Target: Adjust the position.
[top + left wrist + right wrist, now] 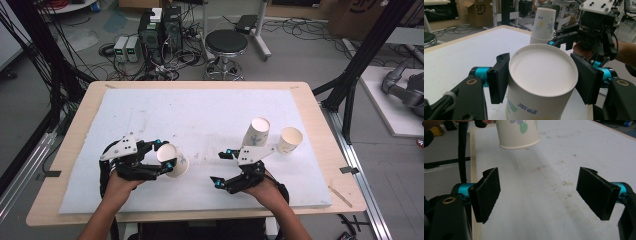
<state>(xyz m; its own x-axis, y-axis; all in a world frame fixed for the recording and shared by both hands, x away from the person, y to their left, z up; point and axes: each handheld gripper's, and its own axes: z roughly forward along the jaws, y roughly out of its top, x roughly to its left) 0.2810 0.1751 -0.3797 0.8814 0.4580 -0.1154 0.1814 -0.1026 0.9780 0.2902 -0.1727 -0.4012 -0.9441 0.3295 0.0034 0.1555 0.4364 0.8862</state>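
I count three paper cup items on the white mat (200,115). My left gripper (166,156) at seven o'clock clamps one paper cup (174,160). My right gripper (220,169) at five o'clock gapes wide, empty. At three o'clock stand a cup stack (257,132) and a single cup (290,140).

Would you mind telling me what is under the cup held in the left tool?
The cup is upside down, base up. Beneath it shows bare white mat; its inside is hidden.
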